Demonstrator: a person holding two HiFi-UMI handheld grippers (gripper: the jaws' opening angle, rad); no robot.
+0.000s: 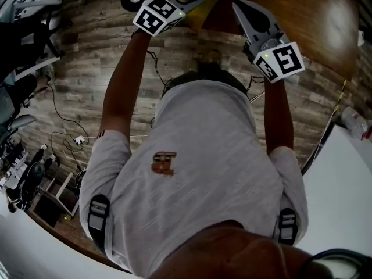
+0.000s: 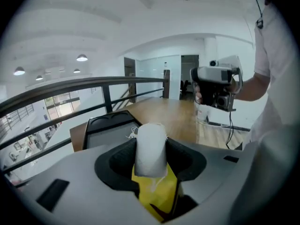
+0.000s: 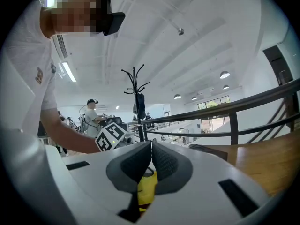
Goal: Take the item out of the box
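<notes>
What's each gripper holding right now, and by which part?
The left gripper grips a white roll across its sides, with its top end sticking out. The right gripper, shut, seems to pinch a thin edge of the yellow box.

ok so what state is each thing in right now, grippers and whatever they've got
left gripper: closed on the white roll.
white roll: upright between the left pads, threads loose at its top.
yellow box: under the roll; whether the roll is clear of it can't be told.
right gripper: jaws together; yellow shows below the pads, grip on it unclear.
</notes>
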